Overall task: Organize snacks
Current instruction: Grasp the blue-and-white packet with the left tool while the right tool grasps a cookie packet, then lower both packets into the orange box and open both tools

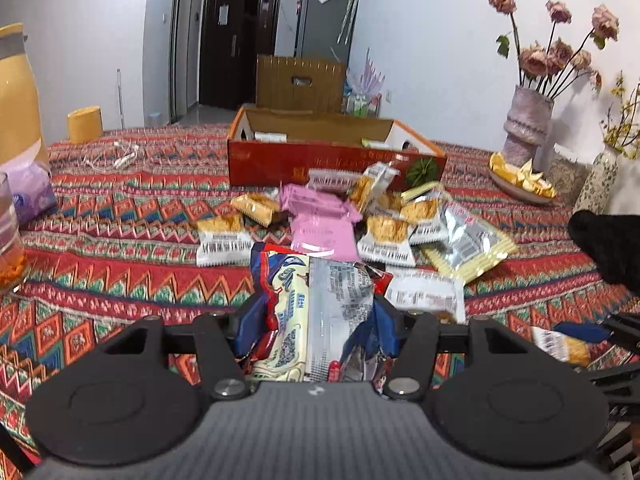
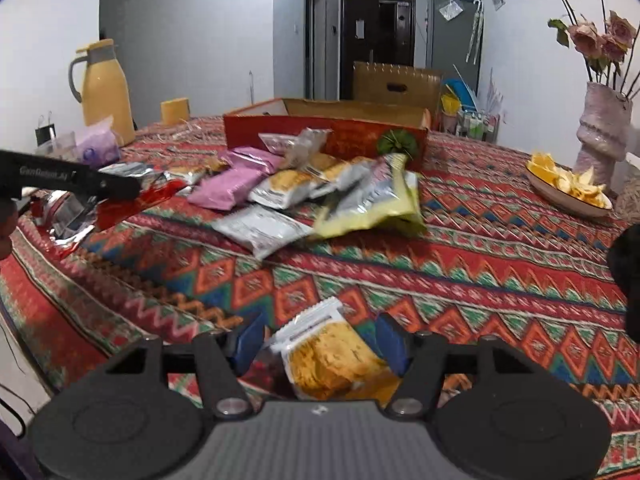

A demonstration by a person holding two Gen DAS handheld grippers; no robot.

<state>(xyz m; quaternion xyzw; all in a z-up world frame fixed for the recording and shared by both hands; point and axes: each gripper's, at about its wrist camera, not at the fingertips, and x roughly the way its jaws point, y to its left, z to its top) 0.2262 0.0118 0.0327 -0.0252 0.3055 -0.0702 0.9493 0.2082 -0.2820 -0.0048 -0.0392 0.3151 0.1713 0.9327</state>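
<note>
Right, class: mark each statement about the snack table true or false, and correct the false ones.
1. The left gripper holds a red, white and blue packet. True.
2. The right gripper is empty. False: a small yellow snack packet sits between its jaws.
3. The cardboard box is closed. False: its top is open.
4. Pink packets lie in the pile before the box. True.
5. The vase holds fresh tulips. False: dried roses.

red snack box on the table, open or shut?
Open. The red cardboard box has no top over it; its brown inside walls show, and a few packets lie inside.
</note>
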